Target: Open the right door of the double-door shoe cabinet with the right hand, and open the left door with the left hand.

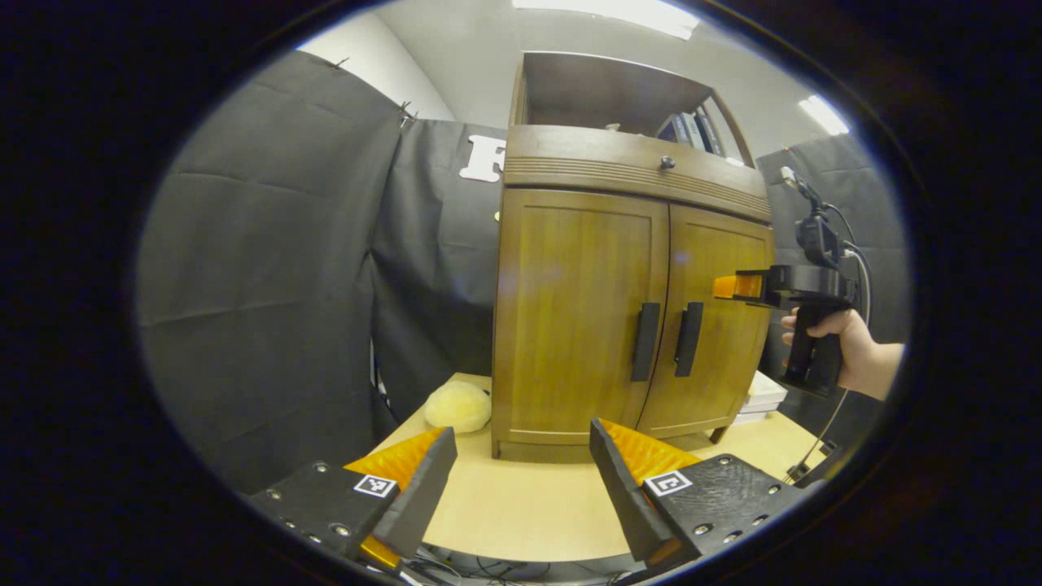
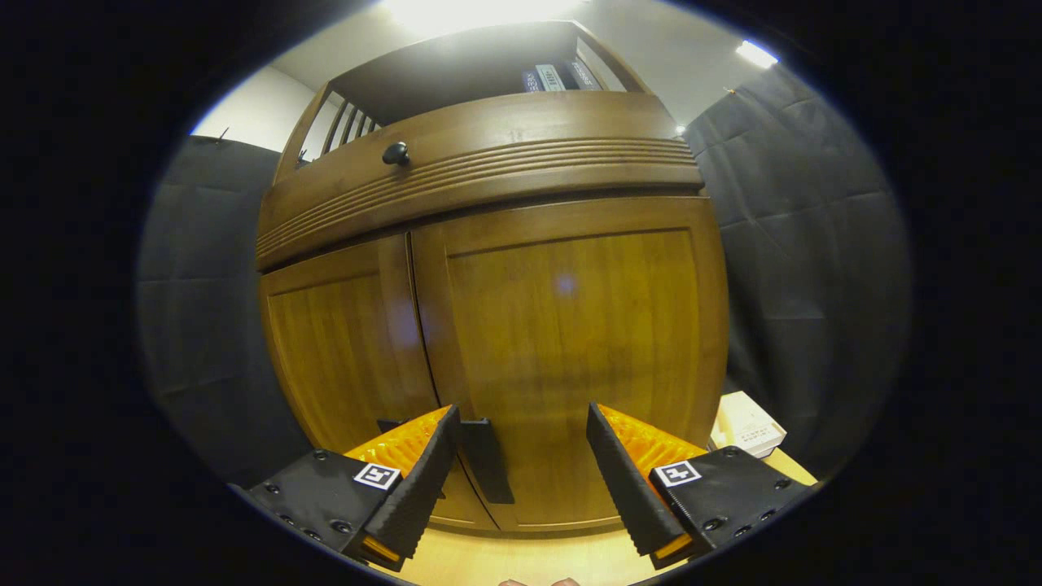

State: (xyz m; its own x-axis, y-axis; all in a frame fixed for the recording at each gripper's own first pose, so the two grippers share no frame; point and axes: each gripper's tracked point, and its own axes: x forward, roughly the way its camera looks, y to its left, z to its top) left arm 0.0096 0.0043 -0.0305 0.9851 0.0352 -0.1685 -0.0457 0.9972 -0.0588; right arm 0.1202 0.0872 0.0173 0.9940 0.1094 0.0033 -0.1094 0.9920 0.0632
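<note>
on the left of the left gripper view a pale fuzzy ball [image 1: 458, 406] lies on the tabletop [image 1: 529, 505] beside the shoe cabinet [image 1: 627, 309]. left gripper [image 1: 521, 476] hangs back, jaws wide, empty. both doors are closed. right gripper [image 2: 521, 464] sits close at the right door's handle [image 2: 487, 460], jaws wide, gripping nothing.
</note>
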